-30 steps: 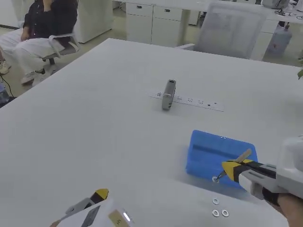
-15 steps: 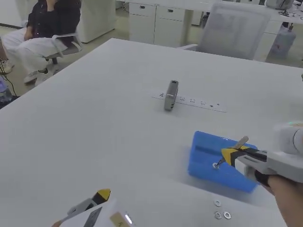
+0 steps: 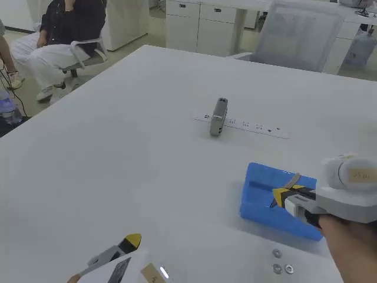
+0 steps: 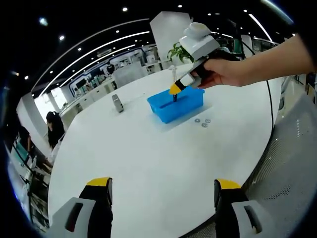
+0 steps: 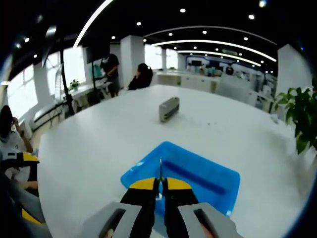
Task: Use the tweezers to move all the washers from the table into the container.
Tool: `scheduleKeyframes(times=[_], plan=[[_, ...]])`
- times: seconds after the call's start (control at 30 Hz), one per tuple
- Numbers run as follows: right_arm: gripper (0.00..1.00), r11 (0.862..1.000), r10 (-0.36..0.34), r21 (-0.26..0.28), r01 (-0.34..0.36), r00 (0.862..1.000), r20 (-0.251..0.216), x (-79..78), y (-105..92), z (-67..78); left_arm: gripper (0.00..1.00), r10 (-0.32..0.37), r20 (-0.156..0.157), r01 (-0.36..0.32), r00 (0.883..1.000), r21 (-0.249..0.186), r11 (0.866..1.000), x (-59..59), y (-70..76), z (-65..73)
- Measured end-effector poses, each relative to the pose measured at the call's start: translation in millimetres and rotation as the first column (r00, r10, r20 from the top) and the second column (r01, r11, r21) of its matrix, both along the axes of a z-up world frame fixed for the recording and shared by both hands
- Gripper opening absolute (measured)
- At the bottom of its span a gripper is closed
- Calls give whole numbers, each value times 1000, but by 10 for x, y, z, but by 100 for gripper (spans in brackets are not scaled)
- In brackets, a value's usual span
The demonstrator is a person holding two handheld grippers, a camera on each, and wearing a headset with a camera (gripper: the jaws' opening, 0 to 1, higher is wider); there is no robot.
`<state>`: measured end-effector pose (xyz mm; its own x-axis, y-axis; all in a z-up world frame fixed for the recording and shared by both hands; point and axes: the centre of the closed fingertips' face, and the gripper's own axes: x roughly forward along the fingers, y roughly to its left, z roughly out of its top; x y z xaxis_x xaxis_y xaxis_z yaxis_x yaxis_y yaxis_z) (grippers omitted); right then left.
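Head view: the label on my right gripper (image 3: 275, 199) is too blurred to read. It hangs over the blue container (image 3: 259, 206), with three washers (image 3: 283, 263) on the table (image 3: 118, 147) just beside it.
Left gripper view: my left gripper (image 4: 163, 182) has its jaws wide apart.
Right gripper view: my jaws pinch the tweezers (image 5: 160, 171) above the container; a grey block (image 5: 169, 108) lies beyond.

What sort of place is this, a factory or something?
Most likely an open-plan office: a large white table, a grey office chair and white drawer cabinets behind it, under long ceiling light strips.
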<state>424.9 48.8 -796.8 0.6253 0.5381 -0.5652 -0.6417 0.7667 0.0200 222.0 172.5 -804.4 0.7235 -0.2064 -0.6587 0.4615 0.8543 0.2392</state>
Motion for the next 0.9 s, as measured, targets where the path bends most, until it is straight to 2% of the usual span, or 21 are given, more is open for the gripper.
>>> scheduleKeyframes(times=[0.23,0.33,0.63,0.77,0.87,0.9], plan=[[2,1000,-5,-13,5,1000,-29,30,7,-176,86,-2,-4,2,1000,8,1000,-4,1,-8],[2,1000,-7,4,7,1000,-23,43,30,-166,86,0,-6,0,1000,9,1000,-3,5,-12],[3,1000,-10,-2,10,999,-31,26,15,-162,86,-1,-11,1,1000,15,1000,-4,9,-21],[3,999,-17,33,18,1000,-26,27,2,-46,86,0,-10,0,1000,15,1000,-5,11,-17],[3,999,-21,41,21,1000,-2,20,-34,67,86,-1,-10,2,1000,16,1000,-5,10,-19],[3,998,-25,59,25,1000,5,9,-48,128,86,-3,-9,3,1000,17,1000,-6,7,-18]])
